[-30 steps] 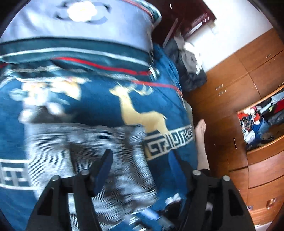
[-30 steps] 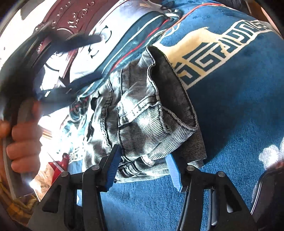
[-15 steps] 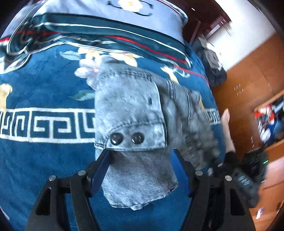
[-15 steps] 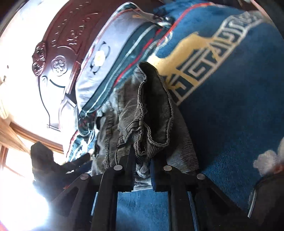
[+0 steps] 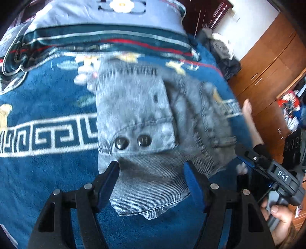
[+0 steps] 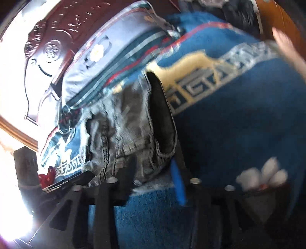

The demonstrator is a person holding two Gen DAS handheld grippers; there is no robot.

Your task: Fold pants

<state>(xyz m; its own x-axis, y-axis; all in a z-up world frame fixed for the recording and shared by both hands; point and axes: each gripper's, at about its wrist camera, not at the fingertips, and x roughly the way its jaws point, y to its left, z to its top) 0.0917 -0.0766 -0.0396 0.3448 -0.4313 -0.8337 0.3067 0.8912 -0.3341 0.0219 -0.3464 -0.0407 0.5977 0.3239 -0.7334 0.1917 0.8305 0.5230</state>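
Note:
Grey denim pants (image 5: 133, 115) lie bunched on a blue patterned blanket (image 5: 47, 95); two dark buttons show on the waistband. My left gripper (image 5: 151, 178) is open, its blue-padded fingers spread either side of the near denim edge, not clamped. In the right wrist view the pants (image 6: 124, 134) lie folded over ahead of my right gripper (image 6: 151, 174), whose jaws stand apart around the near denim edge; the view is blurred. The right gripper body and the hand holding it show in the left wrist view (image 5: 277, 178).
A grey pillow (image 5: 107, 17) lies at the head of the bed by a dark carved headboard (image 6: 47, 47). A wooden wardrobe (image 5: 271, 57) stands to the right, with dark clothes piled beside it (image 5: 223, 55). A bare foot (image 5: 250, 118) is at the bed's right edge.
The left gripper swung over the pants and stays open. The right gripper had shut on the denim half a second ago and now stands open again.

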